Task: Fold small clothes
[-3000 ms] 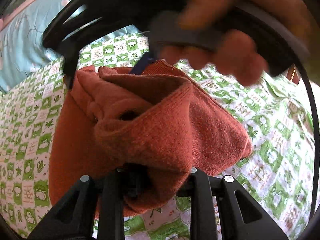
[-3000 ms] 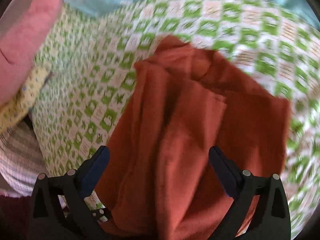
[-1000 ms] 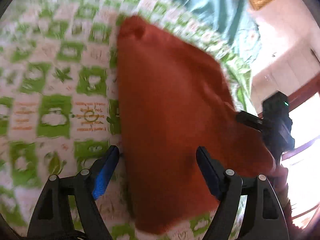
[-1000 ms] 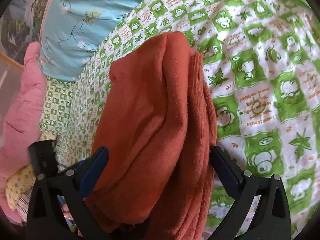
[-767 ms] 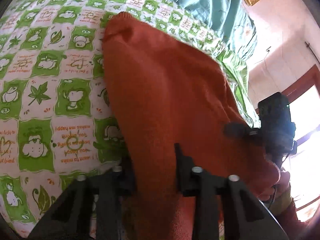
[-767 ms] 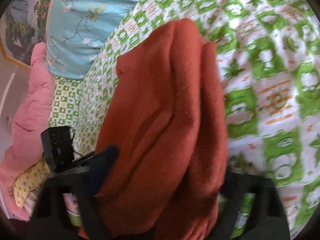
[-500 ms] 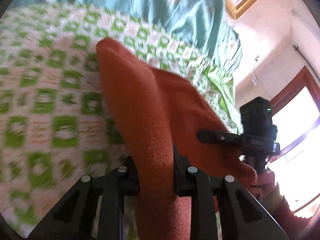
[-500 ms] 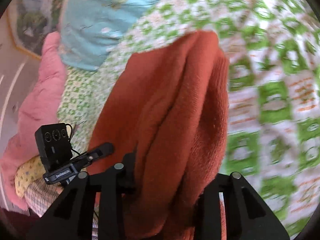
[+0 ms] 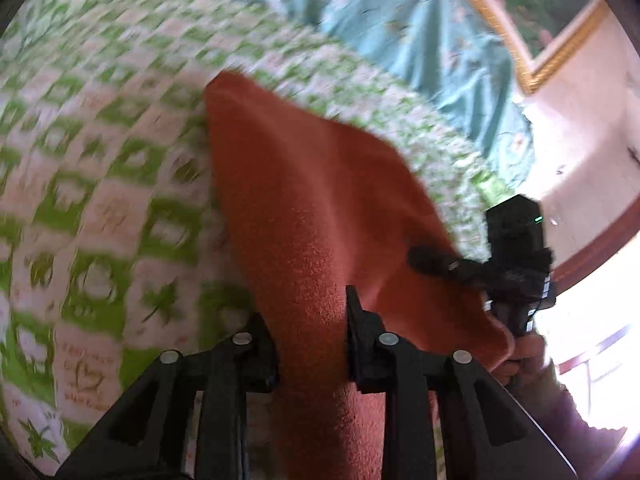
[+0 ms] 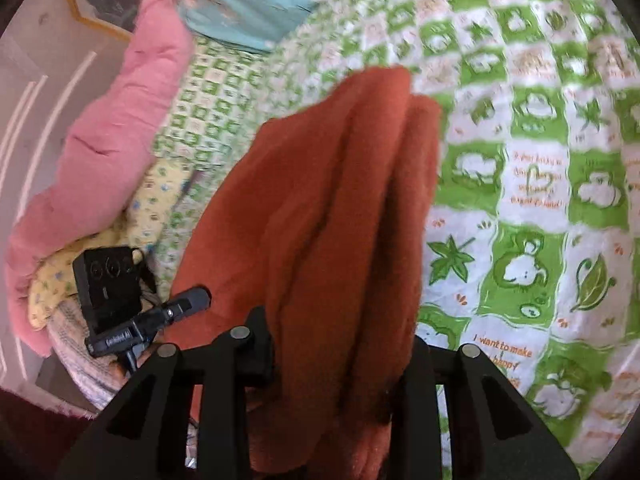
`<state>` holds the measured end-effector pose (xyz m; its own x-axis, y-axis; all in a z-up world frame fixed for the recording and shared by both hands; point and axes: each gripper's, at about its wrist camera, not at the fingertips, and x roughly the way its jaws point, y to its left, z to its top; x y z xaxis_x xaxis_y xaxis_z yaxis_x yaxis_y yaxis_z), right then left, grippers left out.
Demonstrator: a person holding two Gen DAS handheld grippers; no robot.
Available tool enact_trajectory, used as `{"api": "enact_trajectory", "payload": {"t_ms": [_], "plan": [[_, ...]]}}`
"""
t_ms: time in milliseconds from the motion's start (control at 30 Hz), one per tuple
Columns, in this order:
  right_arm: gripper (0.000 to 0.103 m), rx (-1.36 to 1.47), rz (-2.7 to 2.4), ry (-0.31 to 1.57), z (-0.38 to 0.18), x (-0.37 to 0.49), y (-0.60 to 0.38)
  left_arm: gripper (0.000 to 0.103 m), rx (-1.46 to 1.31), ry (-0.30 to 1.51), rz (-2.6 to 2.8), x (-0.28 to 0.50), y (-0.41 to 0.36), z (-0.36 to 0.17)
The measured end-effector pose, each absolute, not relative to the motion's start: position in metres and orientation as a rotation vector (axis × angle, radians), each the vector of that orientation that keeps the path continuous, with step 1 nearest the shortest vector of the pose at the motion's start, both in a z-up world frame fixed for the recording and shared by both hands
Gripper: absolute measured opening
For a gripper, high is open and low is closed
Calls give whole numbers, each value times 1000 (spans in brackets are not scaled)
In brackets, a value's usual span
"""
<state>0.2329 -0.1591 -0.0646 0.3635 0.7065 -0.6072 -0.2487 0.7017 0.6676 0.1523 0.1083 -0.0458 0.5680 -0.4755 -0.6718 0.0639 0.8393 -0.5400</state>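
A folded rust-orange knit garment [image 9: 312, 208] is held up over the green-and-white checked bed cover [image 9: 100, 184]. My left gripper [image 9: 308, 320] is shut on its near edge. My right gripper [image 10: 340, 340] is shut on the garment's [image 10: 340, 184] bunched folds at the other end. In the left wrist view the right gripper [image 9: 516, 256] shows at the garment's right corner. In the right wrist view the left gripper [image 10: 120, 300] shows at the lower left, beside the cloth.
A light blue floral quilt [image 9: 400, 20] lies at the far side of the bed. A pink blanket [image 10: 100, 128] and a yellow floral cloth [image 10: 152, 208] are piled at the left. A gold-framed picture [image 9: 540, 20] hangs on the wall.
Both grippers went from open around the garment to shut on it. They have lifted it off the bed cover, and the views have tilted upward.
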Motion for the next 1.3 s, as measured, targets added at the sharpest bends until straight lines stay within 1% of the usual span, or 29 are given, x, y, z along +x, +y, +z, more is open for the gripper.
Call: {"api": "enact_trajectory", "payload": {"t_ms": [33,67,100,133,200,233,300,433,467,533,567,600,700,733,767,833,867,900,933,967,1033,1167,1233,1300], "plan": [[51,490,601,1042,-66,233,-158,32,-497,920,-318,149,110,-49],[57,461,569,1045,-65,231,-157,36,-493,919,-308,148,108,-50],[60,444,555,1043,-64,228,-156,39,-484,919,-295,144,107,-49],[62,424,527,1039,-59,224,-157,40,-469,914,-285,140,106,-46],[70,393,450,1023,-49,221,-163,43,-447,904,-265,131,107,-42],[72,381,418,1011,-44,219,-166,44,-443,898,-257,127,108,-39],[72,341,338,962,-29,208,-172,49,-433,884,-222,118,110,-33],[72,281,348,848,-1,191,-164,50,-400,860,-168,103,117,-28],[70,268,360,846,1,192,-160,50,-397,859,-165,100,118,-28],[60,219,341,883,-3,201,-147,50,-403,863,-162,98,119,-28],[50,205,329,904,-8,206,-141,50,-407,867,-157,98,120,-29],[46,201,321,921,-12,210,-138,50,-411,869,-156,101,118,-29],[42,180,303,951,-19,216,-131,50,-405,873,-177,103,115,-29],[37,168,293,963,-21,217,-129,50,-396,883,-188,104,112,-31],[28,176,296,971,-24,218,-128,50,-386,899,-195,108,109,-34],[19,249,346,969,-23,220,-133,50,-381,913,-203,110,105,-37],[11,328,410,951,-18,219,-140,50,-384,917,-209,111,105,-37],[11,421,491,928,-13,218,-146,50,-387,918,-218,110,104,-37],[11,567,616,874,-6,216,-156,50,-386,918,-225,110,104,-36],[10,644,672,803,3,213,-167,52,-381,917,-229,110,103,-35],[10,600,627,800,6,213,-175,52,-368,924,-237,110,100,-35],[10,558,488,939,-45,225,-184,51,-327,957,-236,109,91,-40],[10,608,490,939,-59,226,-189,51,-314,957,-252,102,89,-38],[10,638,494,926,-61,225,-192,52,-289,951,-269,91,88,-34]]}}
